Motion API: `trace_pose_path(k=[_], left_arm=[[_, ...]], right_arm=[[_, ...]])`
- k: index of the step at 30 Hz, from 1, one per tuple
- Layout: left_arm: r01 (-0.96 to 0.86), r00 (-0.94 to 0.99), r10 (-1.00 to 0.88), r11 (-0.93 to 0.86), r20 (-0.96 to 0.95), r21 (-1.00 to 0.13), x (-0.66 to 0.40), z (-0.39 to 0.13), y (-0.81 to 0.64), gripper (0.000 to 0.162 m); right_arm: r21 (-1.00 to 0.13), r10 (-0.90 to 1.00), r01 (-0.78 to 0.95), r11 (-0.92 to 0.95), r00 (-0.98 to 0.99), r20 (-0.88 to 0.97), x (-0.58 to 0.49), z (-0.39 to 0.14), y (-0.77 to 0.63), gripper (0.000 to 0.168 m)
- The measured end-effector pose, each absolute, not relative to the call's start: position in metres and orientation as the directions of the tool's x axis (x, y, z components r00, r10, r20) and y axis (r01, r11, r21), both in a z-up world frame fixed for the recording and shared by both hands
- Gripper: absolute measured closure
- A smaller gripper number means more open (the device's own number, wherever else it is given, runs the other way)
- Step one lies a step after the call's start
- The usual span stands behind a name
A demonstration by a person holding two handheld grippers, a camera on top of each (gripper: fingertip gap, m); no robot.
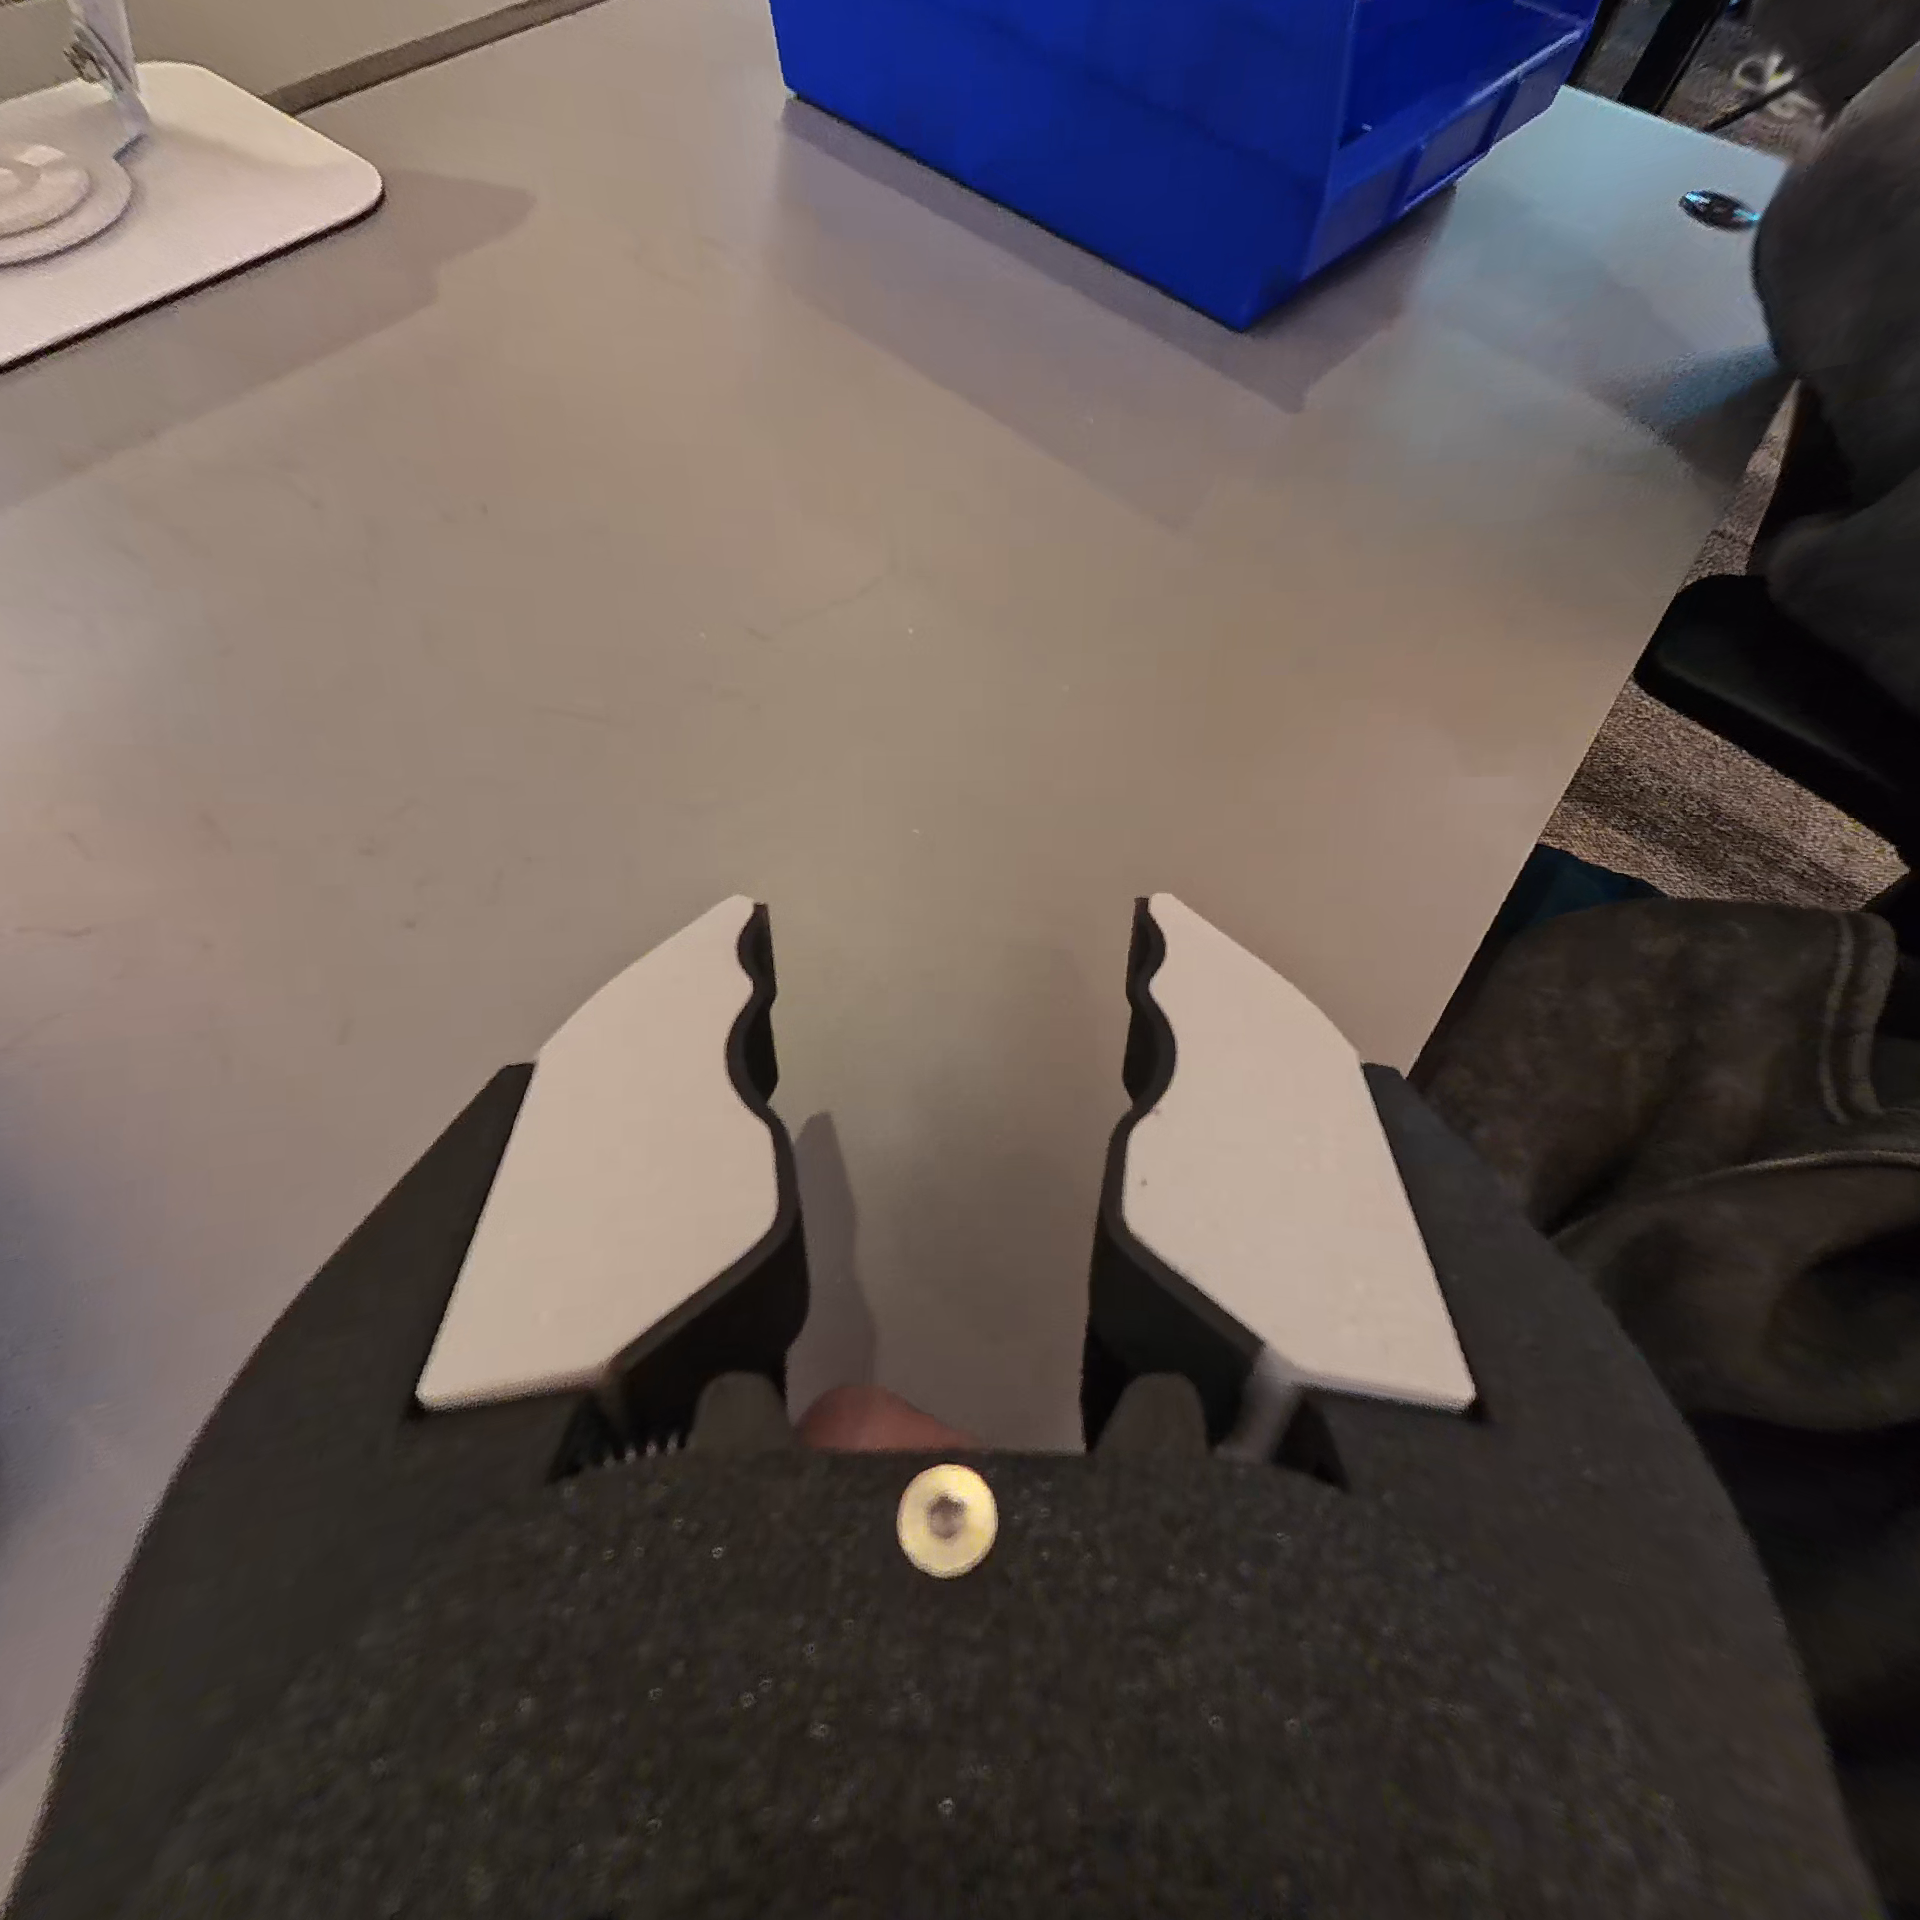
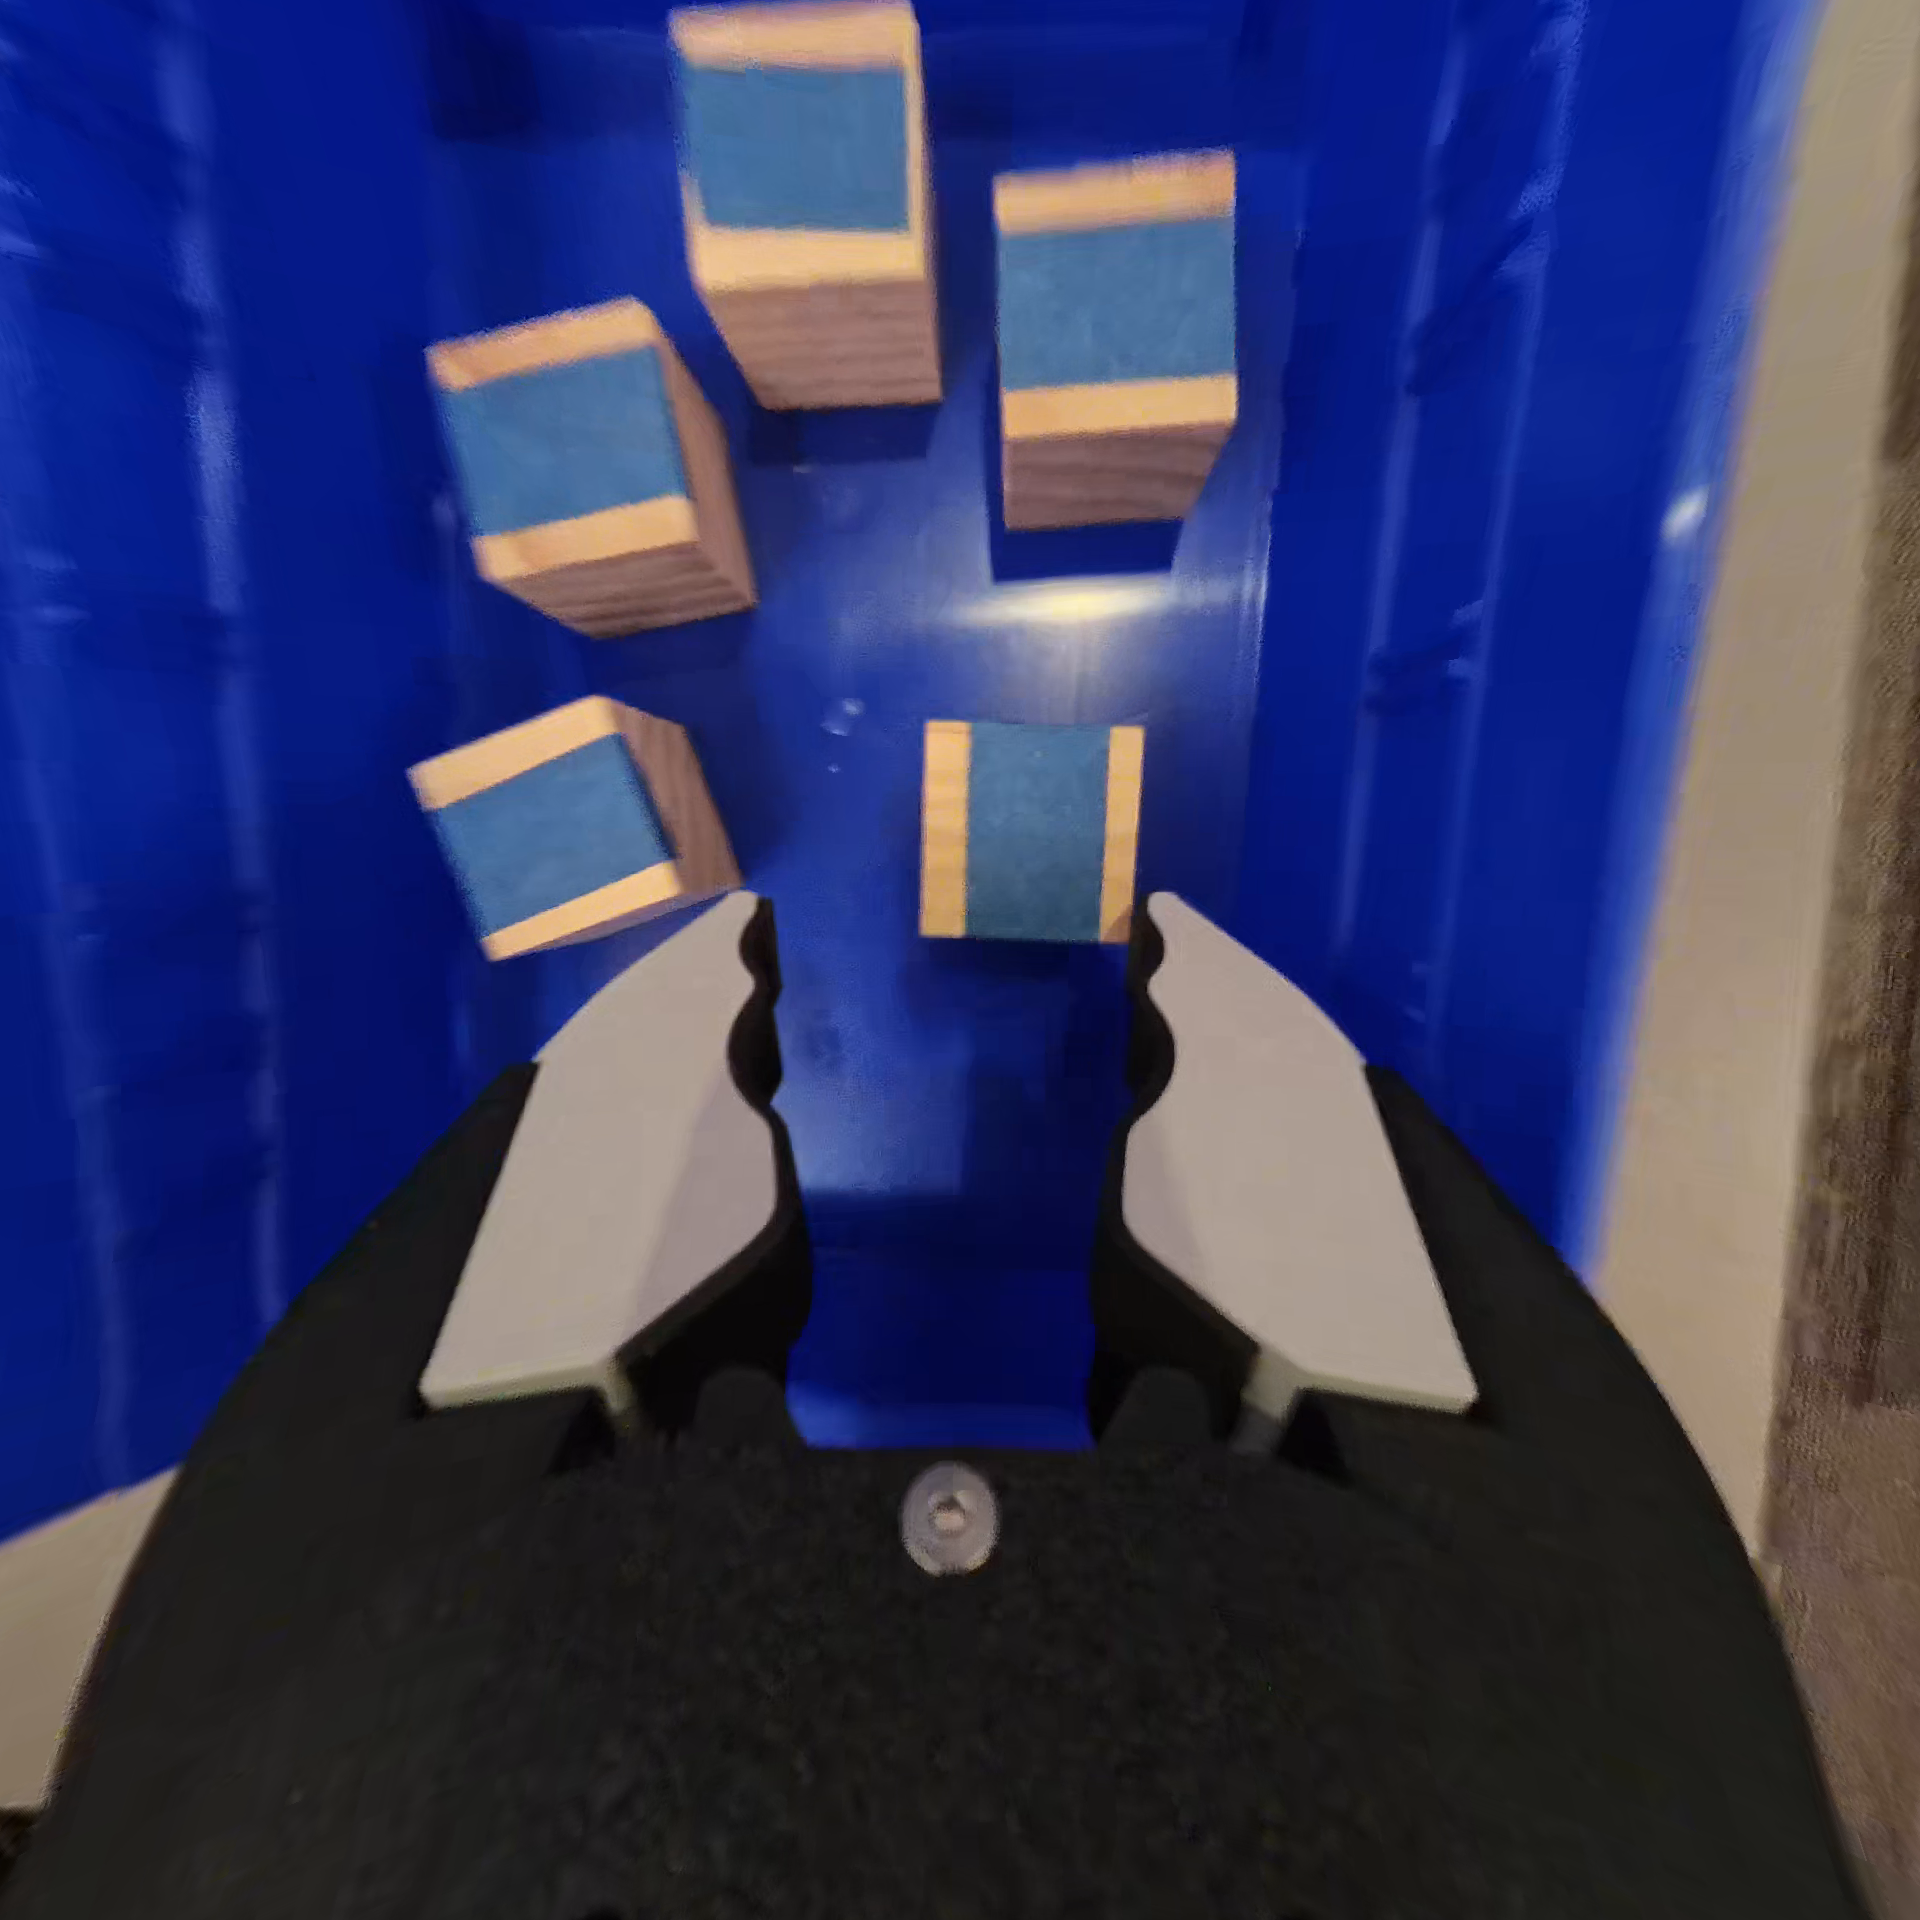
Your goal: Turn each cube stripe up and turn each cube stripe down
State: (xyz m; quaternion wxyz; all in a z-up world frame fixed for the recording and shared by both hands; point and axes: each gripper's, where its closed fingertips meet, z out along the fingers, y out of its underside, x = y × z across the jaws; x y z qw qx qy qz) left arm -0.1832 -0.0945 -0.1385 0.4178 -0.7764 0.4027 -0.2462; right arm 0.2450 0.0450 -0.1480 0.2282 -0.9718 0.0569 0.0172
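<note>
A: Item one, right gripper (image 2: 954, 914). Position?

B: Poised over the blue bin (image 2: 208, 727), looking straight down into it. Five wooden cubes on the bin floor, each showing a blue stripe on its top face. Nearest cube (image 2: 1031, 831) lies just ahead of the fingertips, a little toward the right finger, not between the jaws. Its stripe runs away from the gripper, along the line of the fingers; wood margins sit left and right.

A: Other cubes?

B: One (image 2: 545, 826) ahead-left, three more farther in, apart from one another, stripes running crosswise.

A: Jaw state, right?

B: Spread wide, holding nothing, touching nothing. The gap looks ample for a cube, by my reckoning.

A: Item two, left gripper (image 1: 954, 914)?

B: Over the bare grey table (image 1: 623, 623), jaws parted wide, empty. The bin sits well ahead of it and to its right. The right gripper is plainly the nearer
</note>
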Motion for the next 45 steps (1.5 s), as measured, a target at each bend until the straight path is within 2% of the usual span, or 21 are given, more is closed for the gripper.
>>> trace_pose_path(k=[4, 6, 7, 9, 12, 15, 19, 22, 25, 29, 32, 36, 41, 45], left_arm=[[-0.401, 0.569, -0.82, -0.342, 0.062, -0.85, -0.185, -0.137, -0.09, 0.098], [-0.396, 0.575, -0.816, -0.351, 0.069, -0.849, -0.187, -0.138, -0.088, 0.098], [-0.393, 0.578, -0.813, -0.353, 0.07, -0.849, -0.188, -0.138, -0.087, 0.098], [-0.392, 0.585, -0.808, -0.354, 0.067, -0.849, -0.189, -0.139, -0.084, 0.099], [-0.392, 0.595, -0.801, -0.354, 0.06, -0.849, -0.192, -0.139, -0.081, 0.099], [-0.375, 0.605, -0.794, -0.356, 0.065, -0.856, -0.196, -0.135, -0.078, 0.099], [-0.368, 0.617, -0.783, -0.38, 0.084, -0.849, -0.205, -0.128, -0.078, 0.098], [-0.314, 0.649, -0.751, -0.412, 0.123, -0.855, -0.231, -0.091, -0.077, 0.097], [-0.269, 0.761, -0.644, -0.425, 0.08, -0.864, -0.285, -0.045, -0.042, 0.097], [-0.083, 0.86, -0.447, -0.598, 0.246, -0.797, -0.341, -0.012, 0.032, 0.096], [0.056, 0.924, -0.216, -0.739, 0.315, -0.672, -0.384, -0.029, 0.1, 0.096], [0.146, 0.977, 0.052, -0.868, 0.206, -0.474, -0.448, -0.083, 0.17, 0.098], [0.283, 0.958, 0.246, -0.899, 0.148, -0.334, -0.485, -0.126, 0.217, 0.098], [0.301, 0.953, 0.29, -0.918, 0.081, -0.258, -0.491, -0.152, 0.232, 0.096]], right_arm=[[-0.726, 0.026, -0.027, -0.687, 0.998, -0.061, 0.21, -0.054, 0.039, 0.107], [-0.873, 0.222, 0.023, -0.487, 0.97, -0.099, 0.155, -0.011, 0.032, 0.112], [-0.921, 0.34, 0.022, -0.388, 0.933, -0.121, 0.12, 0.001, 0.024, 0.109], [-0.964, 0.607, -0.005, -0.266, 0.776, -0.171, 0.036, 0.0, -0.002, 0.11], [-0.955, 0.807, -0.019, -0.297, 0.529, -0.261, -0.061, -0.054, -0.046, 0.11], [-0.951, 0.846, 0.072, -0.302, 0.481, -0.232, -0.102, -0.092, -0.065, 0.112], [-0.953, 0.869, 0.113, -0.279, 0.453, -0.201, -0.12, -0.095, -0.075, 0.116], [-0.959, 0.863, 0.136, -0.25, 0.48, -0.157, -0.116, -0.091, -0.077, 0.116], [-0.967, 0.855, 0.107, -0.23, 0.498, -0.148, -0.11, -0.079, -0.076, 0.118], [-0.954, 0.822, 0.058, -0.293, 0.525, -0.22, -0.104, -0.077, -0.069, 0.121], [-0.935, 0.791, 0.044, -0.352, 0.549, -0.271, -0.102, -0.083, -0.068, 0.121], [-0.937, 0.8, 0.057, -0.344, 0.54, -0.261, -0.102, -0.085, -0.074, 0.122], [-0.95, 0.815, 0.135, -0.283, 0.555, -0.164, -0.103, -0.088, -0.078, 0.127], [-0.95, 0.821, 0.146, -0.277, 0.549, -0.155, -0.104, -0.091, -0.078, 0.127]])
